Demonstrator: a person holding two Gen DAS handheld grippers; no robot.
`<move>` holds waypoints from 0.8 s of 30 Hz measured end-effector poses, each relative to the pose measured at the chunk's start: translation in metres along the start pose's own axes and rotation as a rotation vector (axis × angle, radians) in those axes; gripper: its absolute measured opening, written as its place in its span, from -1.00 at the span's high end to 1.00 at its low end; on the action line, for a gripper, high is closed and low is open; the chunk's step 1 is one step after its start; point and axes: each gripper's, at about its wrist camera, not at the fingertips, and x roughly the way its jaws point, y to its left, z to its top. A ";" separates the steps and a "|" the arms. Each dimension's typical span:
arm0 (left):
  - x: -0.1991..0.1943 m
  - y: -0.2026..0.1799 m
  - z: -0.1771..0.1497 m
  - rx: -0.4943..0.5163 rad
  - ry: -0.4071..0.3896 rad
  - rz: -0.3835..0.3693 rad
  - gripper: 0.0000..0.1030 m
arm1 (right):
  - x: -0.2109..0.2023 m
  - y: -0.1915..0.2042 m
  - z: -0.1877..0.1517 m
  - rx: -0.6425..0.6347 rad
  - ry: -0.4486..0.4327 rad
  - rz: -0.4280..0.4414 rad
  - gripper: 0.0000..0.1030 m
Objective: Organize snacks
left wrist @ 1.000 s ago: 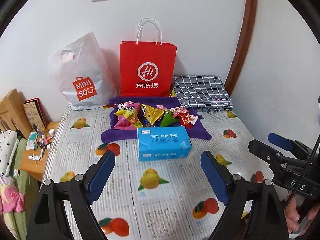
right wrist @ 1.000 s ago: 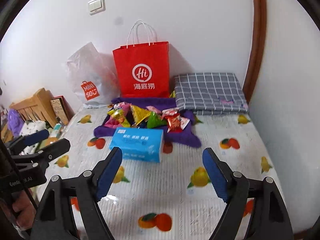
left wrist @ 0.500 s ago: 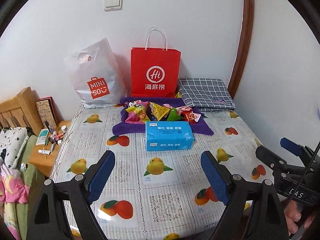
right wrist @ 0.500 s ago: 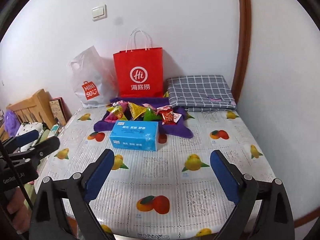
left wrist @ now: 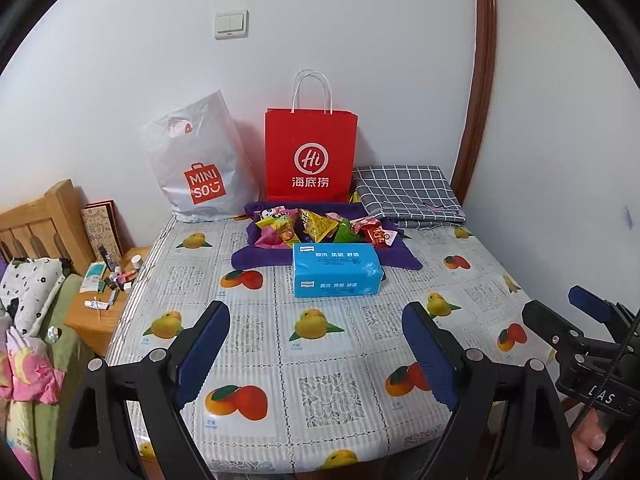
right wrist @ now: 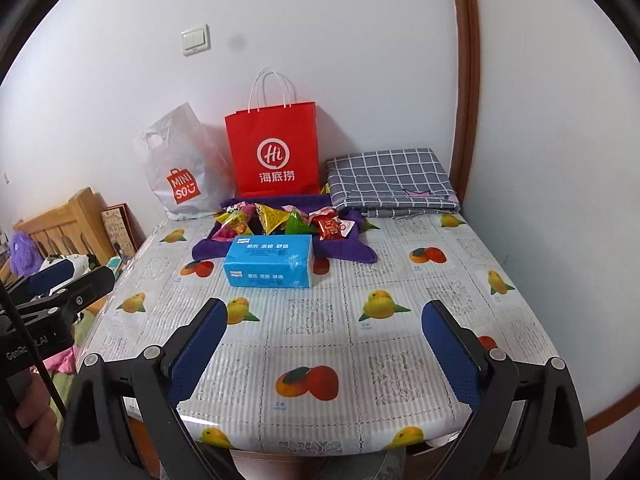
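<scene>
A pile of bright snack packets [left wrist: 320, 228] [right wrist: 280, 218] lies on a purple cloth [left wrist: 256, 258] at the far side of the fruit-print table [left wrist: 328, 364]. A blue tissue pack [left wrist: 336, 274] [right wrist: 270, 260] sits just in front of the pile. My left gripper [left wrist: 316, 312] hovers over the near part of the table, open, with nothing between its blue pads. To its right, my right gripper [right wrist: 324, 312] is likewise open wide and holds nothing. Each gripper shows at the edge of the other's view: the right gripper [left wrist: 560, 306], the left gripper [right wrist: 76, 276]. Both are well short of the snacks.
A red paper bag [left wrist: 311, 156] and a white plastic shopping bag [left wrist: 200, 168] stand against the back wall. A folded grey checked cloth [left wrist: 404, 192] lies at the back right. Left of the table stands a wooden bedside stand [left wrist: 104, 292] with small items, beside bedding.
Both grippers have drawn back from the snacks, so the table's near edge now shows. The right gripper's jaws have spread wider. The left jaws keep the same gap.
</scene>
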 end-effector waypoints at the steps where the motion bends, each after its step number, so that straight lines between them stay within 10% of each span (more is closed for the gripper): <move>1: -0.002 -0.001 -0.002 -0.001 -0.003 0.001 -0.70 | -0.002 0.000 -0.001 -0.001 -0.003 -0.001 -0.88; 24: -0.008 -0.001 -0.014 0.007 -0.001 0.007 -0.71 | -0.015 0.009 -0.018 -0.035 -0.017 -0.030 -0.88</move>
